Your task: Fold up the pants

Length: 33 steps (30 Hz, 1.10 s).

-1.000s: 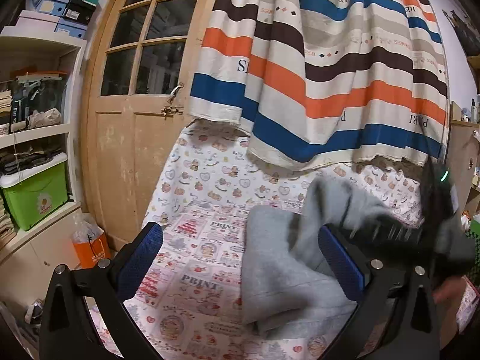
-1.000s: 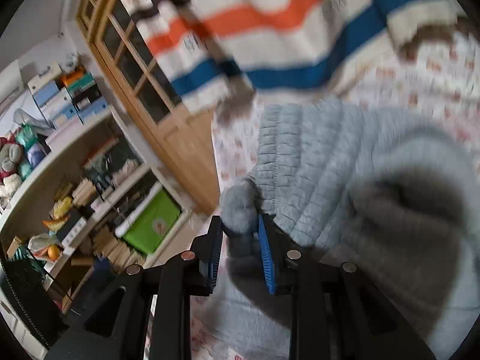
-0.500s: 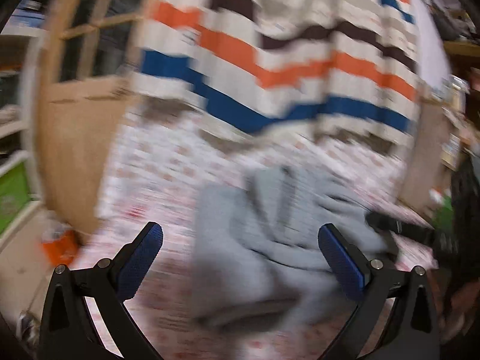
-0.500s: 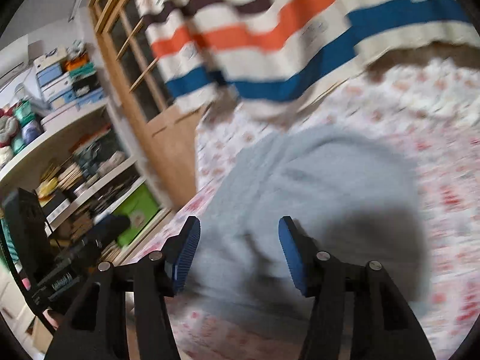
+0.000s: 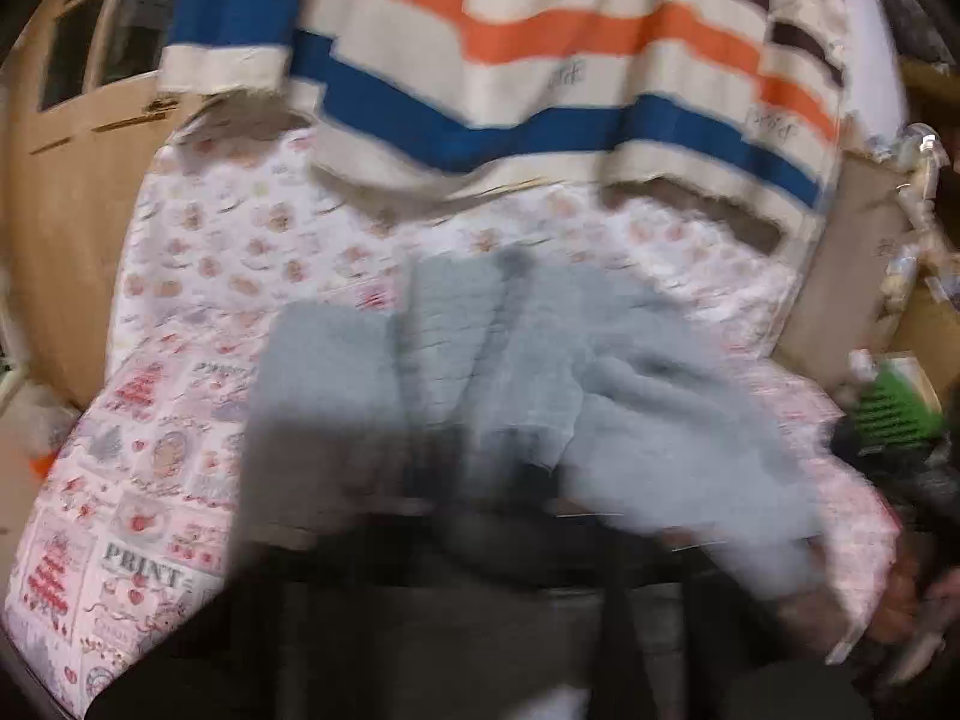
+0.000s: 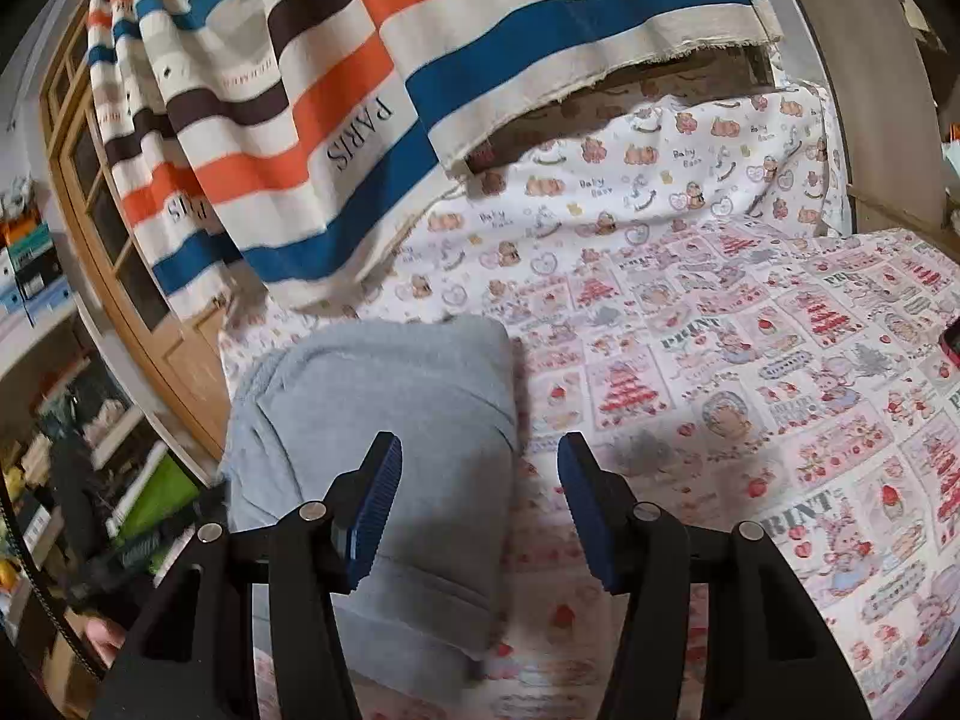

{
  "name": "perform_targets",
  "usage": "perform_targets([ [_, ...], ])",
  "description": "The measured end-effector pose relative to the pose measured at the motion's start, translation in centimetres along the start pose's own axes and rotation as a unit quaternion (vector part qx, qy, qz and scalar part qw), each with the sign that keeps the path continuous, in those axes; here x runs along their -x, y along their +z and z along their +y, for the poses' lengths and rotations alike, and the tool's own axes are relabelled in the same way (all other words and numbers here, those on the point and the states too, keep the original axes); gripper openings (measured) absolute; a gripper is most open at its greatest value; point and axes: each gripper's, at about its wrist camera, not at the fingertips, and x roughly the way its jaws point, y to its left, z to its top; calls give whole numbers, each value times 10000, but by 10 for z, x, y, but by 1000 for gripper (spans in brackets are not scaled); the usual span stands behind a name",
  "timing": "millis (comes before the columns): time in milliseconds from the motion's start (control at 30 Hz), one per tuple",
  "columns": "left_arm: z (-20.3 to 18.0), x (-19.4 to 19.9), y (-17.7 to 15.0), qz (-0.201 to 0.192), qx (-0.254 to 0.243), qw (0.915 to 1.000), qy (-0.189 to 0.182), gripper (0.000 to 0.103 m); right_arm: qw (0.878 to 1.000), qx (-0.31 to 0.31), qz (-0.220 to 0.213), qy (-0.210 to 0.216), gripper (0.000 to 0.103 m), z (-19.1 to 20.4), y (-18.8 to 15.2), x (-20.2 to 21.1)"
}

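Two words can be read in the blurred left wrist view. "PRINT" stands on the patterned bedsheet (image 5: 144, 480) at the lower left, and faint letters on the striped curtain (image 5: 540, 60) are too smeared to make out. The grey pants (image 5: 480, 372) lie bunched in the middle of the sheet, with folds running away from the camera toward the curtain. Their long axis cannot be told through the blur. The left gripper (image 5: 480, 534) is only a dark smear along the bottom edge. Its jaws are closed together, and whether they pinch cloth cannot be told. A wooden door (image 5: 60, 180) stands at the left.

In the right wrist view, sharper, the curtain reads "PARIS" twice. The sheet (image 6: 780, 360) reads "PRINT" in several panels and "Baby Bear" among the teddy figures farther back. The pants (image 6: 390, 396) lie as a folded oblong at the sheet's left edge. Their long axis runs from the camera toward the curtain, and the far end is squared off. The right gripper (image 6: 480, 468) hovers over their right edge. Its jaws have just been opening and stand half spread, with no cloth gripped between the pads (image 6: 378, 498). The curtain hem hangs just beyond the pants. Shelves (image 6: 60, 360) and a green box (image 6: 156, 498) crowd the left side.
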Motion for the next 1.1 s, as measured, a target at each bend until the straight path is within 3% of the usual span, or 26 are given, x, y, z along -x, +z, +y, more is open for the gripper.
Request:
perform_targets([
  [33,-3,16,4,-297,46,9989,348,0,10000,47,35,-9,56,0,-1,-2],
  [133,-16,64,18,-1140,-334,9901,747,0,9999,156,0,-5,56,6,0,-3],
  [233,-22,88,30,-1285,-504,9884,630,0,9995,261,19,167,56,16,1,-7],
  [367,-23,71,27,-1001,-666,9907,635,3,9985,391,133,370,56,28,-3,-11],
  [533,-22,36,12,-398,-609,9968,329,7,9969,753,122,207,57,40,-14,-9],
  [633,-18,24,8,-204,-503,9985,85,24,9964,818,100,173,60,40,-17,-8],
  [700,-18,17,7,-68,-522,9986,-49,49,9963,835,85,183,61,38,-17,-7],
  [767,-18,8,6,32,-564,9984,-24,57,9964,819,80,188,63,37,-17,-7],
  [967,-10,-24,-2,568,-378,9968,-419,65,9953,885,96,378,64,34,-20,-6],
  [1100,-7,-37,-3,625,-157,9969,-457,66,9947,885,179,492,65,33,-22,-5],
])
